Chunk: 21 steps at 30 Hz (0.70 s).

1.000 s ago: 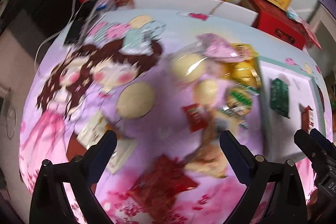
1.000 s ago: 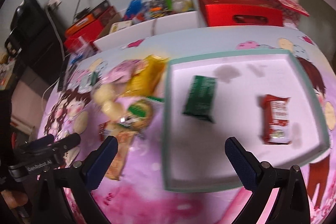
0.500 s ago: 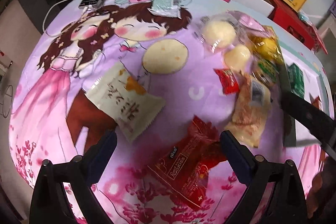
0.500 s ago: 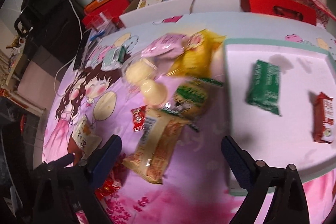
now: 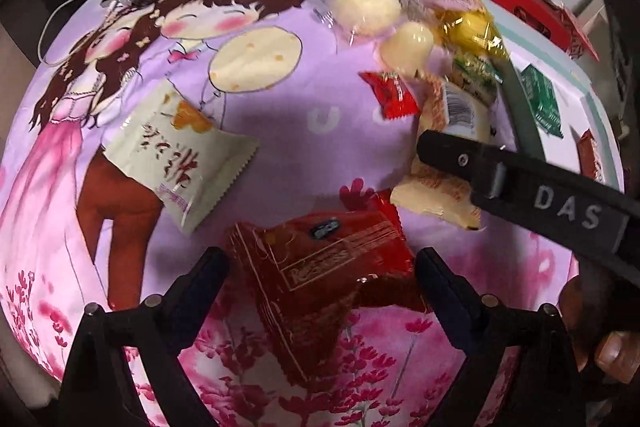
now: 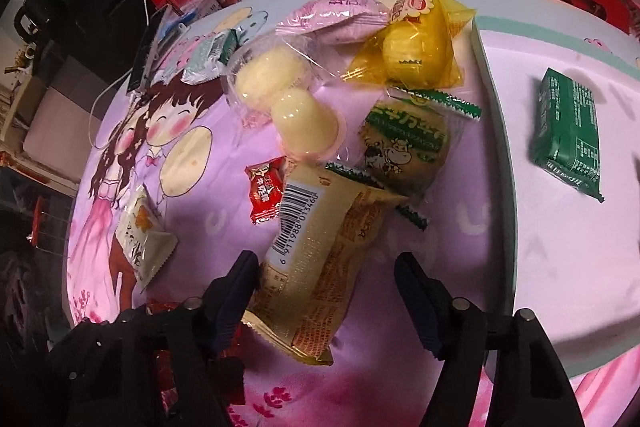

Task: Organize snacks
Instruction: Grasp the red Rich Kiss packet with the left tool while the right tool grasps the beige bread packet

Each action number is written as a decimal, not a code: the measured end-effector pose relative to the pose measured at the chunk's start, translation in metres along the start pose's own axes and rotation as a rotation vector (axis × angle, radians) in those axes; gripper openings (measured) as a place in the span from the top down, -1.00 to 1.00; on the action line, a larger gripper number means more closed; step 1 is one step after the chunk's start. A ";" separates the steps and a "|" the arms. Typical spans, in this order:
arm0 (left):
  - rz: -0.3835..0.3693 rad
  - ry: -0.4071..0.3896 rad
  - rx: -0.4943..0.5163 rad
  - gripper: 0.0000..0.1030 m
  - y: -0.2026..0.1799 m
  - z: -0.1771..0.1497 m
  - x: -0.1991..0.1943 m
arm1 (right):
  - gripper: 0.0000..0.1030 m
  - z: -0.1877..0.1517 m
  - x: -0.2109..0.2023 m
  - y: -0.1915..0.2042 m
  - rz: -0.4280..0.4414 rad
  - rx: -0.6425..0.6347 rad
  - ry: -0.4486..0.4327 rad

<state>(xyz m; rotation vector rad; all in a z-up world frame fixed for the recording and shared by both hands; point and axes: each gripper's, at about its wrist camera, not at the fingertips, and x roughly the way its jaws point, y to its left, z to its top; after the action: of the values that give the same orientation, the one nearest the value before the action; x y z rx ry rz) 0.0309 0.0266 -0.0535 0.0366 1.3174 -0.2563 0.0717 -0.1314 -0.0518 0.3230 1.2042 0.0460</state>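
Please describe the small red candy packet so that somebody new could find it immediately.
Start at the pile of snacks left of the white tray. The small red candy packet lies at the pile's left edge, touching the long beige barcoded bag. It is the pile's only red wrapper, and its smallest.

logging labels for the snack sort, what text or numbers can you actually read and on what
"DAS": right gripper body, seen from the left wrist.
"6 911988 013460": barcode on the long beige snack pack.
Chinese print on the cream packet, red wrapper and green packet: too blurred to read.
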 end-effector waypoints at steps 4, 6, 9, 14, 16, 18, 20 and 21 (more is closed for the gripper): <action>0.013 0.016 0.028 -0.64 -0.011 -0.006 0.007 | -0.06 0.000 0.000 -0.002 0.021 0.008 0.002; 0.024 0.013 0.038 -0.52 -0.014 -0.008 0.008 | -0.01 -0.001 -0.002 -0.004 0.026 0.008 0.000; 0.033 0.010 0.060 -0.28 -0.022 -0.010 0.009 | 0.06 -0.003 -0.007 -0.008 0.027 0.016 -0.007; 0.031 0.003 0.069 -0.20 -0.021 -0.008 0.011 | 0.11 -0.005 -0.013 -0.012 0.015 0.019 -0.019; 0.027 -0.003 0.075 -0.15 -0.024 -0.006 0.011 | 0.11 -0.006 -0.014 -0.014 0.012 0.020 -0.019; 0.028 -0.004 0.084 -0.14 -0.025 -0.005 0.006 | 0.12 -0.007 -0.016 -0.017 0.012 0.022 -0.020; 0.032 -0.009 0.095 -0.14 -0.028 -0.003 0.006 | 0.12 -0.008 -0.018 -0.018 0.010 0.022 -0.022; 0.030 -0.011 0.099 -0.13 -0.030 -0.002 0.006 | 0.12 -0.009 -0.018 -0.018 0.007 0.022 -0.022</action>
<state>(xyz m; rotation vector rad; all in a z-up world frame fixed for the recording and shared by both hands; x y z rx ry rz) 0.0245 -0.0029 -0.0559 0.1383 1.2915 -0.2950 0.0547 -0.1505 -0.0429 0.3462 1.1825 0.0355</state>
